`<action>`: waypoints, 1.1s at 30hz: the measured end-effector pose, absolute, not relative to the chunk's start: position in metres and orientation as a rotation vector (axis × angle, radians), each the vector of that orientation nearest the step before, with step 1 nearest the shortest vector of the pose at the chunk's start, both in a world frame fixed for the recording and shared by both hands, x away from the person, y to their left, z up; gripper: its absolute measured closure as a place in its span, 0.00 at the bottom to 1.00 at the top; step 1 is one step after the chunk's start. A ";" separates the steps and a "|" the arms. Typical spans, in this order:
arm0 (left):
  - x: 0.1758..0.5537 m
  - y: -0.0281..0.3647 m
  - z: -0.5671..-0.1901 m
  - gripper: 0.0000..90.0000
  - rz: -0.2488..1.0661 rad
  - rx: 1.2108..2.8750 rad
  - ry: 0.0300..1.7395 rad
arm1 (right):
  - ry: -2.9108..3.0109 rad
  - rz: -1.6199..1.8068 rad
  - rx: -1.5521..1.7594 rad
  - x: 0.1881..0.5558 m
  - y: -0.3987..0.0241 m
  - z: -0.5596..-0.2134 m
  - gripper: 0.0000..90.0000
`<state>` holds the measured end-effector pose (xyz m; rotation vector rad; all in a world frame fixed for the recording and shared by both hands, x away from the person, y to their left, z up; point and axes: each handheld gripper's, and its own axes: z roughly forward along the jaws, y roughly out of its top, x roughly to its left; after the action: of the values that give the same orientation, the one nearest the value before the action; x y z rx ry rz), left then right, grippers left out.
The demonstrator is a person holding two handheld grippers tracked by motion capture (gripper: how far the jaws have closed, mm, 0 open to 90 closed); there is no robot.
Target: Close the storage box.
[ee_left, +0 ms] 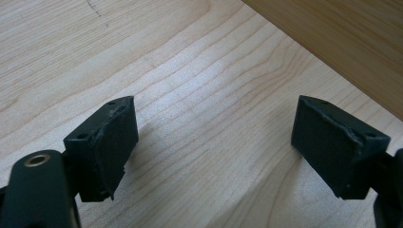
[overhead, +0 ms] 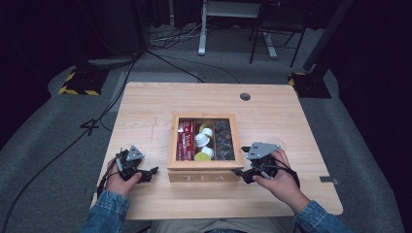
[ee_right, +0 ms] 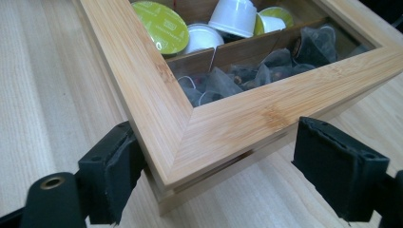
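Bamboo tea box with glass-window lid (overhead: 204, 141) at table (overhead: 145, 104) centre. Right tongs (ee_right: 214, 178) wide, straddling lid's near corner at box's 5 o'clock, not gripping. Left tongs (ee_left: 216, 147) wide, empty, at box's 8 o'clock. Risk: one-corner lift twists lid, pads slip, box skids.

Lit table, dark surroundings

The table (overhead: 145, 102) is being lit brightly and evenly from above while the floor and background are being left dim; soft shadows are being cast under the jaws in the gripper views, where near parts are being rendered slightly blurred.
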<state>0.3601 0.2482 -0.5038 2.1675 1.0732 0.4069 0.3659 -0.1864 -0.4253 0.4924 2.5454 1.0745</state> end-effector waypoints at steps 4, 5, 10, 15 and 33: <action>0.360 0.248 -0.504 0.18 0.407 2.168 1.073 | 2.578 1.066 0.504 0.365 -0.186 -0.426 0.20; 0.360 0.248 -0.504 0.18 0.409 2.166 1.073 | 2.580 1.061 0.502 0.365 -0.186 -0.426 0.20; 0.360 0.248 -0.504 0.18 0.408 2.168 1.072 | 2.584 1.045 0.503 0.365 -0.185 -0.427 0.20; 0.360 0.248 -0.504 0.18 0.408 2.169 1.071 | 2.617 1.040 0.535 0.366 -0.187 -0.430 0.23; 0.360 0.248 -0.504 0.18 0.410 2.166 1.071 | 2.625 1.175 0.600 0.369 -0.194 -0.423 0.26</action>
<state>0.3602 0.2482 -0.5040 2.1664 1.0712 0.4098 0.3686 -0.1939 -0.4235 0.6005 2.6249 1.1753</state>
